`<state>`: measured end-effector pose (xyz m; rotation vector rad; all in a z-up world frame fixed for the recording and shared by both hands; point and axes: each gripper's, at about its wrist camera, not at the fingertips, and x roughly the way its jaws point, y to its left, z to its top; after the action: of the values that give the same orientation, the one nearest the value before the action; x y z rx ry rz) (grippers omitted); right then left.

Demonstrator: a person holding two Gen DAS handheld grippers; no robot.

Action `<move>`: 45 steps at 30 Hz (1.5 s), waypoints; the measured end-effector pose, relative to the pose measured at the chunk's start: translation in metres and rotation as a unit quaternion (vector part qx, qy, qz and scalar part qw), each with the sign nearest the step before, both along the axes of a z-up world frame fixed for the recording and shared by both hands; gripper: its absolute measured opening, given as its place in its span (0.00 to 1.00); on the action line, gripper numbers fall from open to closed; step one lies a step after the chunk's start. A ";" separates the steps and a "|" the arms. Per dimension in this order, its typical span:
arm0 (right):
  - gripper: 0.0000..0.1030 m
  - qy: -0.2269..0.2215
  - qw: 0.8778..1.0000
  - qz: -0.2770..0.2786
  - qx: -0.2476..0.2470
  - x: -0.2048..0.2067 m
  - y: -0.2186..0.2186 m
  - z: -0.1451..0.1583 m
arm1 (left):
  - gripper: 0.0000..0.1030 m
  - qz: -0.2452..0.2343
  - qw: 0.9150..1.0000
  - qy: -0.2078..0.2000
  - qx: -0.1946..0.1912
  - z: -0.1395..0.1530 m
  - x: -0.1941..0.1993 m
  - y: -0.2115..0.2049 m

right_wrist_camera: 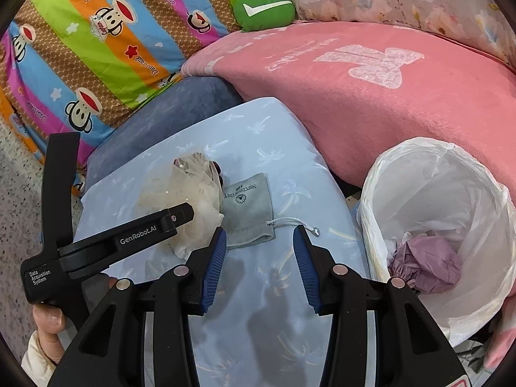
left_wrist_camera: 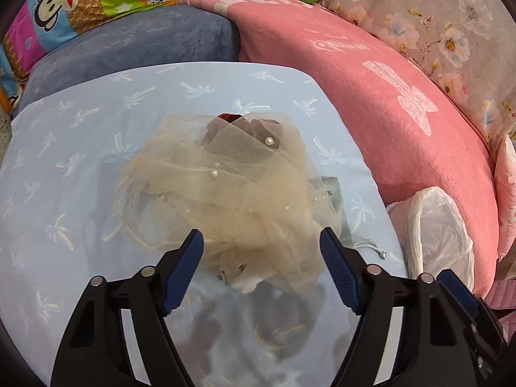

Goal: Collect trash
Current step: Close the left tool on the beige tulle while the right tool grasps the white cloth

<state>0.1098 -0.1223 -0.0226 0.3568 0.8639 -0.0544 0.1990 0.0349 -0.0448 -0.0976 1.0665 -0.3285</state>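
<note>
Blue cushion (left_wrist_camera: 80,167) holds tulle bundle (left_wrist_camera: 206,187); left gripper (left_wrist_camera: 261,242), right gripper (right_wrist_camera: 259,235) agape, empty.

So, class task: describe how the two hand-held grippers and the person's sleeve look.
Both the left gripper and the right gripper have black plastic arms, silver round pins and ribbed blue pads. The left one's side carries white "GenRobot.AI" and "Data Acquisition System" lettering. The sleeve is cream.

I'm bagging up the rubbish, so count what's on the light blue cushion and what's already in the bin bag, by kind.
Beige tulle bundle with pearls on the cushion: 1
Grey drawstring pouch on the cushion: 1
Purple crumpled wad in the white bin bag: 1
Total: 3
</note>
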 end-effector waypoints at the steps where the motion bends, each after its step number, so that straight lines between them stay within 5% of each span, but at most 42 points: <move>1: 0.42 0.001 1.000 0.001 0.000 0.002 0.001 -0.001 | 0.58 -0.003 1.000 0.003 -0.003 -0.002 0.003 -0.001; 3: 0.42 0.004 1.000 0.003 0.001 0.006 0.002 -0.004 | 0.47 -0.008 1.000 0.010 -0.011 -0.005 0.007 -0.002; 5: 0.42 0.007 1.000 0.006 0.002 0.009 0.003 -0.007 | 0.19 -0.010 1.000 0.013 -0.019 -0.007 0.009 0.000; 8: 0.42 0.010 1.000 0.012 0.002 0.012 0.009 -0.010 | 0.06 -0.010 0.999 0.013 -0.039 -0.004 0.008 0.008; 19: 0.42 0.010 0.999 0.049 -0.001 0.023 0.041 -0.012 | 0.04 0.052 0.996 -0.038 -0.054 0.038 -0.002 0.065; 38: 0.42 0.054 0.996 0.076 0.005 0.087 0.076 -0.057 | 0.04 0.086 0.996 -0.018 -0.031 0.018 0.001 0.100; 45: 0.10 0.066 0.994 0.081 0.022 0.088 0.081 -0.071 | 0.04 0.072 0.997 -0.013 -0.026 0.012 0.000 0.092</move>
<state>0.1976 -0.0412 -0.0940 0.3262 1.0239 0.0919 0.1987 0.1274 -0.0327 -0.2153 1.0199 -0.2259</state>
